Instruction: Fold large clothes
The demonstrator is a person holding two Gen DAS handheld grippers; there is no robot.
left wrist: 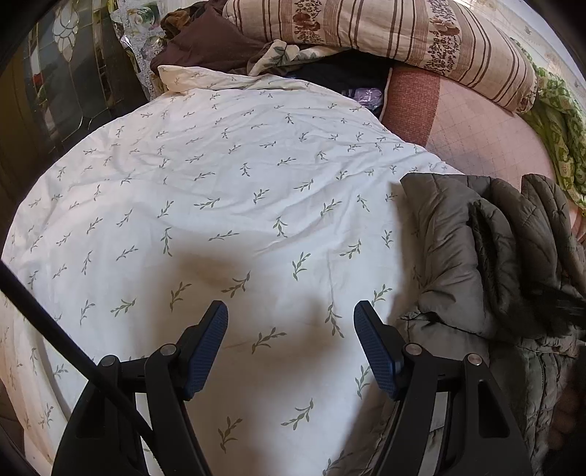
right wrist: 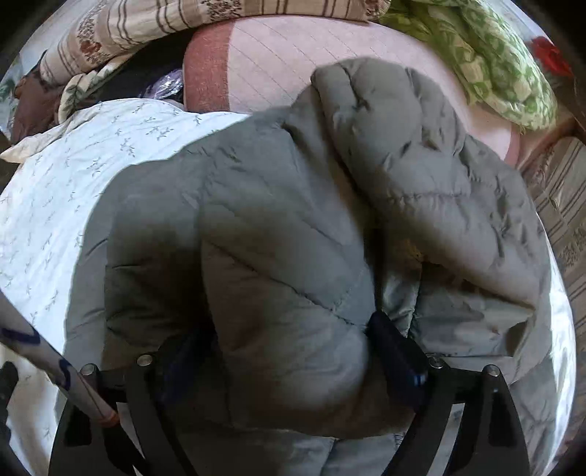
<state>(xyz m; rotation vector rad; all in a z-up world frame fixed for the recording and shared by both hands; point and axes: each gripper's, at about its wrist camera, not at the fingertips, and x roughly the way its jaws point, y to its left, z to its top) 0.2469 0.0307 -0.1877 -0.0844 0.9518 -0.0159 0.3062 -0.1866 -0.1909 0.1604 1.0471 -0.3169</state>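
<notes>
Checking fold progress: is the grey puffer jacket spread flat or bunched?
Bunched: the grey puffer jacket is heaped in folds, a thick wad between the right gripper fingers.

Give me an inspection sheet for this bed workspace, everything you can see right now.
Surface: white leaf-print sheet, wrinkled, over a pink mattress.
Job's things: grey quilted jacket, bunched up on the sheet.
Clutter: striped floral pillow, green patterned cloth, brown garment at the head end.
Grippers: left tool open, empty, above the sheet; right tool clamped on a thick jacket fold.
Cables: black cable beside the left tool.
Surroundings: dark glass-front cabinet.
</notes>
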